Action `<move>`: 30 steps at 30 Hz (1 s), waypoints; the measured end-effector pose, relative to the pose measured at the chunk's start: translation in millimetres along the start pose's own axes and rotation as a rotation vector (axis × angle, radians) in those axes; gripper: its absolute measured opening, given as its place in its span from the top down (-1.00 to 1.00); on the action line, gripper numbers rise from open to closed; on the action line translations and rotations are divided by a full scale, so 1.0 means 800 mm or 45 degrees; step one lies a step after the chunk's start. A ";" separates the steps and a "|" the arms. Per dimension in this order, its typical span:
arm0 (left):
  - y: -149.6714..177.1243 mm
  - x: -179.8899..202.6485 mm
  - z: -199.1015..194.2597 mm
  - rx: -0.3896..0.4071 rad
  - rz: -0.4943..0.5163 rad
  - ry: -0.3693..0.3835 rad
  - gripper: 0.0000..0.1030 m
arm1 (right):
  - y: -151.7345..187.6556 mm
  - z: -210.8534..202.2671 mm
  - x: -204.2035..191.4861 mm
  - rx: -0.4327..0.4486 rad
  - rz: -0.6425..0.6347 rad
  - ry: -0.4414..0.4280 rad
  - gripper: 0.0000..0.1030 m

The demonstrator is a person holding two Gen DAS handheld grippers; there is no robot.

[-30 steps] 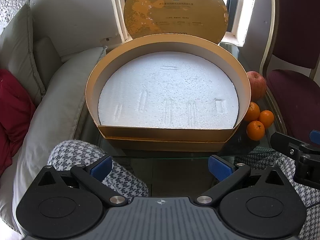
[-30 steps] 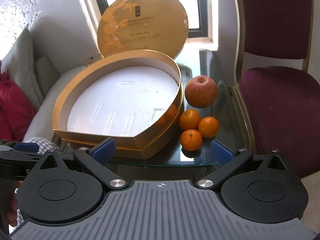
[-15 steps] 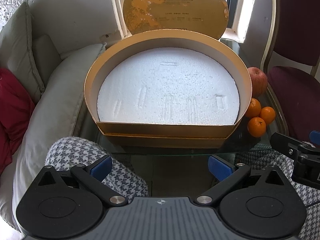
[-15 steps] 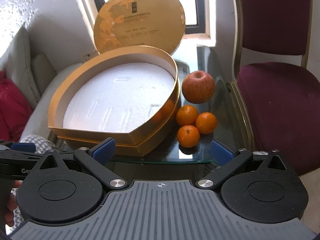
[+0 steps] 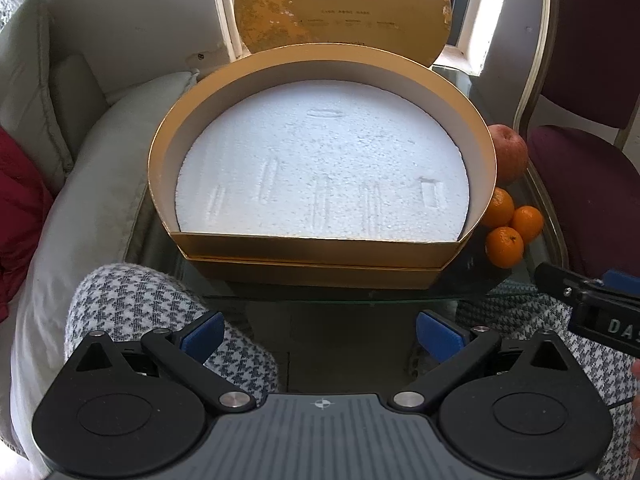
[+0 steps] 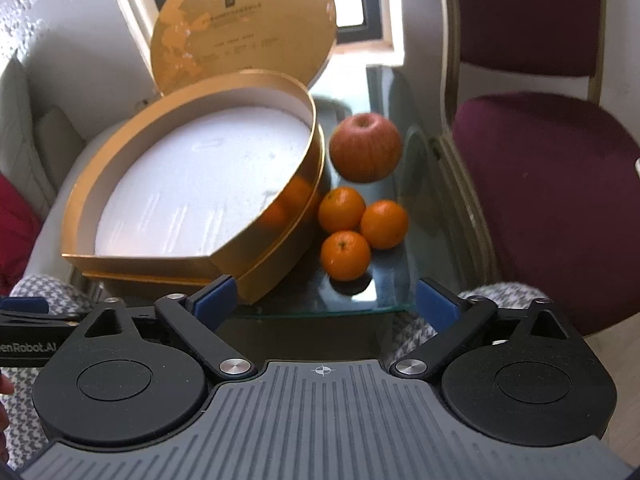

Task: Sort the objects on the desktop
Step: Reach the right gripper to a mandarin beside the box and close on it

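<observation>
Status: nothing sorted yet, as far as I can judge. The gold box (image 5: 320, 248) sits on the glass tabletop (image 6: 360, 296), filling most of its left and middle; its front wall runs close along the near edge. Only the bare white foam insert (image 5: 320, 168) is inside, no fruit. The lid (image 5: 340, 4) stands upright behind the box at the far edge, by the window.

All the fruit is outside the box, on the strip along the tabletop's right edge: apple (image 6: 365, 147) further back, three oranges (image 6: 354, 226) bunched together nearer me, just beside the box wall.

My left gripper (image 5: 320, 334): fingers spread wide, nothing between them, held off the near edge, facing the box front. My right gripper (image 6: 325, 302): also spread and empty, at the near edge, lined up roughly on the nearest orange (image 6: 345, 255).

Left to do, my read: all four pieces go into the box, then probably the lid. Nearest orange looks like the first pick for the right side.
</observation>
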State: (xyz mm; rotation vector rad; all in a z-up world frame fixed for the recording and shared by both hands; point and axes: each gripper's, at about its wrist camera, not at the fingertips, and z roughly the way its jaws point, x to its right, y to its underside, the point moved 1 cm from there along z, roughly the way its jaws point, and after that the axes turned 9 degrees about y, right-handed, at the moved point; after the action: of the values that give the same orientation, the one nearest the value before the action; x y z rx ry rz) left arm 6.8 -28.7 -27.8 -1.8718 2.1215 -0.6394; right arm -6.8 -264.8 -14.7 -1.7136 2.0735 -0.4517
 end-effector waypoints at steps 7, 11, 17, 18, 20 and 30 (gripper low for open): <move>-0.002 -0.007 0.007 -0.002 -0.014 0.031 -0.97 | -0.010 0.027 0.009 -0.023 0.006 0.005 -0.61; -0.005 -0.013 0.009 0.014 -0.038 0.027 -0.96 | -0.022 0.042 0.026 -0.008 0.062 0.020 -0.44; -0.011 -0.009 0.016 0.014 0.007 0.044 -0.87 | -0.038 0.071 0.052 -0.005 0.148 0.001 -0.39; -0.012 -0.008 0.017 0.011 0.013 0.042 -0.84 | -0.040 0.076 0.054 -0.002 0.154 0.004 -0.39; -0.014 -0.008 0.020 0.004 0.018 0.045 -0.76 | -0.043 0.086 0.058 -0.006 0.151 0.010 -0.39; -0.022 -0.007 0.029 -0.002 0.034 0.036 -0.78 | -0.050 0.125 0.068 -0.043 0.138 -0.076 -0.22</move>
State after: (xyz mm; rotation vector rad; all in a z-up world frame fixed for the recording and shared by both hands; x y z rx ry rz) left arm 33.4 -28.0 -40.2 -1.8421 2.1616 -0.6628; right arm 68.9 -325.1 -86.8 -1.6040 2.1294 -0.3296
